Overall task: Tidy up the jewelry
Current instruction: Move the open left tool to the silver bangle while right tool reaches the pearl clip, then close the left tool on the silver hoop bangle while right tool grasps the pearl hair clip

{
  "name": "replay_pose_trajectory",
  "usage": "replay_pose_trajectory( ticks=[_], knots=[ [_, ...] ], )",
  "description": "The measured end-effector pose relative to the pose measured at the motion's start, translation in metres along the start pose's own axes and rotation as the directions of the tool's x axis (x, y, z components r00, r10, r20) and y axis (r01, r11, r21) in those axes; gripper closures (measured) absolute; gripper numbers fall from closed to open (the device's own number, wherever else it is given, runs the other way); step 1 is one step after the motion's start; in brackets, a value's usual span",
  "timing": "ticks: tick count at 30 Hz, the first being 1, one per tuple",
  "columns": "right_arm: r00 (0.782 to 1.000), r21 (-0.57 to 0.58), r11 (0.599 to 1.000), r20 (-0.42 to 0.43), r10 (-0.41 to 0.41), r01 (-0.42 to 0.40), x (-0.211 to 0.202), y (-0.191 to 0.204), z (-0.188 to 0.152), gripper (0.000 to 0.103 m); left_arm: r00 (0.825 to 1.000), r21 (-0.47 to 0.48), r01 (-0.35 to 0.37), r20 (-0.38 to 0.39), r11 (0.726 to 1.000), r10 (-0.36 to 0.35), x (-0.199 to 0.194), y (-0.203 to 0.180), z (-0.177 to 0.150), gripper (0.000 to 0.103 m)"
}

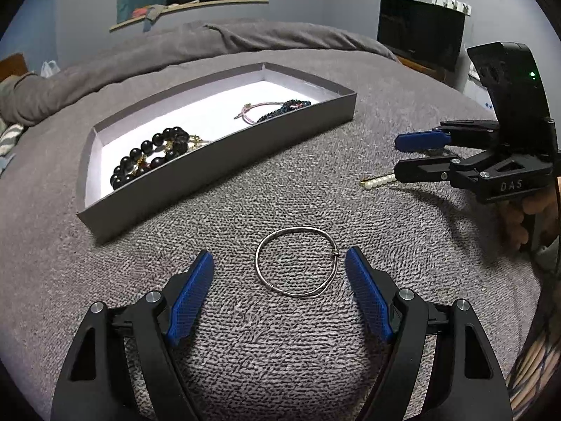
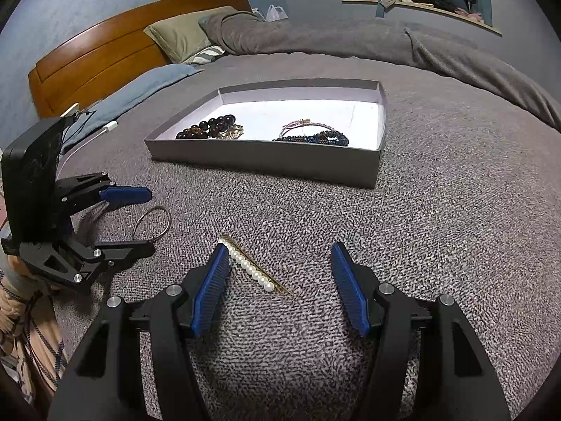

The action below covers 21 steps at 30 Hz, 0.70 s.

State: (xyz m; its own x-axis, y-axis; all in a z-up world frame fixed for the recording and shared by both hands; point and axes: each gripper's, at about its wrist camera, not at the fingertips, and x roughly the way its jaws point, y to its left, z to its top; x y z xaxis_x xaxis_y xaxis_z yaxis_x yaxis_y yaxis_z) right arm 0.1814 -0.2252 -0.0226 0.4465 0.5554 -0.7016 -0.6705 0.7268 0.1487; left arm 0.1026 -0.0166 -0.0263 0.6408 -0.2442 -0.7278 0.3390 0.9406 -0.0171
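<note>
A thin silver wire bangle (image 1: 297,261) lies flat on the grey bedspread between the open fingers of my left gripper (image 1: 279,258); it also shows in the right wrist view (image 2: 153,224). A pearl hair clip (image 2: 253,267) lies between the open fingers of my right gripper (image 2: 279,251), close to the left finger; in the left wrist view it (image 1: 378,181) peeks out under the right gripper (image 1: 396,156). A grey box tray (image 1: 217,156) holds a black bead bracelet (image 1: 147,159), a pink bracelet (image 1: 252,112) and a dark blue bead bracelet (image 1: 284,109).
The tray (image 2: 266,161) lies on a bed with a folded grey duvet (image 2: 350,40) behind it. Pillows (image 2: 182,40) and a wooden headboard (image 2: 105,59) are at the far left. A black monitor (image 1: 420,35) stands at the far right.
</note>
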Motion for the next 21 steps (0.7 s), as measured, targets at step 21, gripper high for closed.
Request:
replay_pose_trajectory(
  ticks=[21],
  knots=[
    [0.998, -0.152, 0.988, -0.057, -0.032, 0.023, 0.015, 0.029, -0.006, 0.067, 1.000, 0.025, 0.024, -0.015, 0.999, -0.024, 0.004, -0.010, 0.002, 0.054]
  ],
)
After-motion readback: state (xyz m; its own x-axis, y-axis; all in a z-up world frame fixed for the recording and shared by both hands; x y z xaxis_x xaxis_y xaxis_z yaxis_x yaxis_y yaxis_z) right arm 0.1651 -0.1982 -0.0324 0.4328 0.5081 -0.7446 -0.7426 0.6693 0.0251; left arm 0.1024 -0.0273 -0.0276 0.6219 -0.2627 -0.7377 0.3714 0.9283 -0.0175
